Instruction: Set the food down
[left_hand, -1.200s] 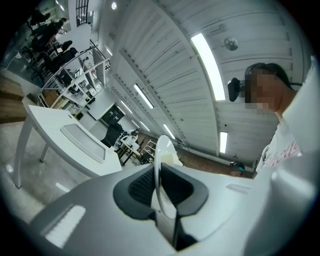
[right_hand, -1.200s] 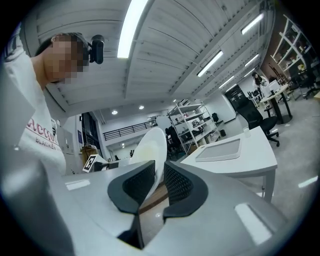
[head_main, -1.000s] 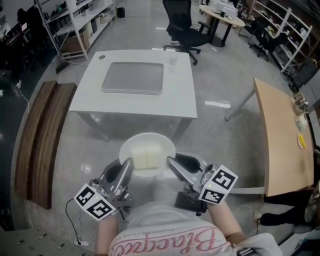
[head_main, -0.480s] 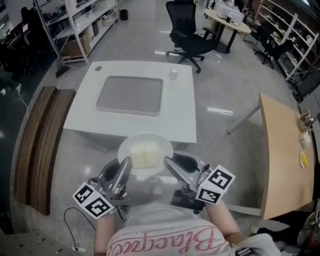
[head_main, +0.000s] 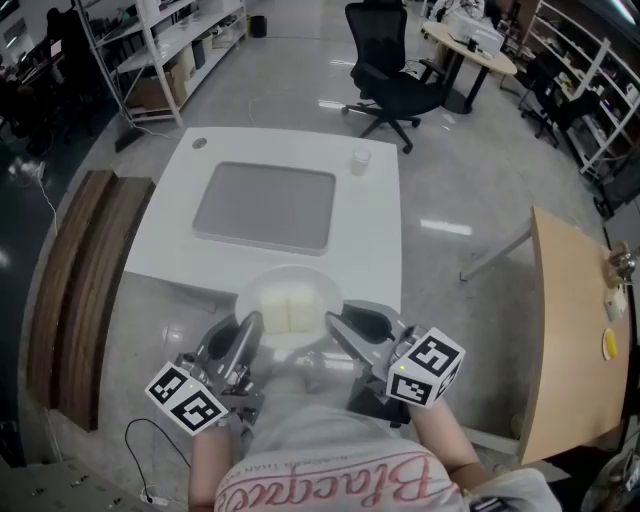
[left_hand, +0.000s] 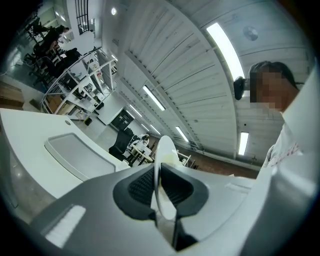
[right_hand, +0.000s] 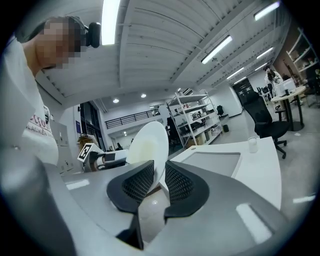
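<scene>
A round white plate (head_main: 268, 288) with a pale yellow block of food (head_main: 288, 307) on it hangs just above the near edge of the white table (head_main: 370, 230). My left gripper (head_main: 250, 325) is shut on the plate's left rim, and my right gripper (head_main: 330, 322) is shut on its right rim. In the left gripper view the plate (left_hand: 164, 150) shows edge-on between the jaws. From the right gripper view the plate (right_hand: 150, 142) tilts up between the black pads, with the left gripper (right_hand: 107, 158) behind it.
A grey tray (head_main: 266, 207) lies in the middle of the table, a small clear cup (head_main: 360, 161) at its far right corner. A wooden bench (head_main: 75, 290) runs along the left, a wooden desk (head_main: 575, 330) stands right, and a black office chair (head_main: 392, 70) sits beyond.
The plate and both grippers have come forward from over the floor to the table's near edge. Both grips on the rim are unchanged.
</scene>
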